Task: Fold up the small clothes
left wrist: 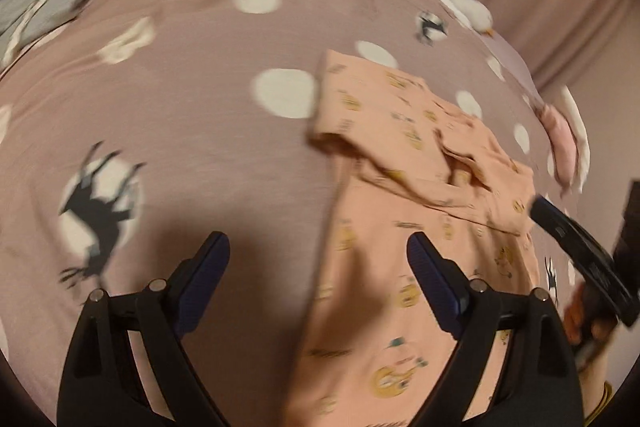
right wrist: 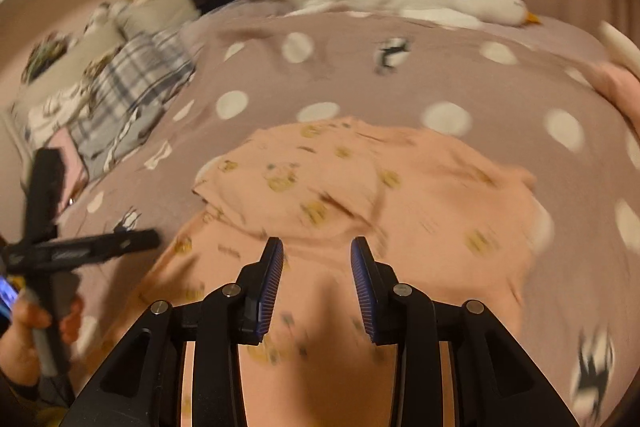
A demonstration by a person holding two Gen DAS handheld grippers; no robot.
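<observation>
While both tools hang empty: peach garment [right wrist: 360, 195] on bed [right wrist: 360, 75], upper part already folded over. Left tool [left wrist: 318, 259] agape at garment's 9 o'clock edge; right tool [right wrist: 316, 259] part-open above middle. Risks: single-layer pinch undoing fold; bedcover caught too.

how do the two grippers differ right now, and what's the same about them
The left gripper has its jaws spread wide, while the right gripper has them only partly open. The left gripper hangs over the edge of the peach garment, one finger above the dotted bedspread; the right gripper sits fully above the garment. Both are empty, with nothing between their pads, and both point down toward the bed.
</observation>
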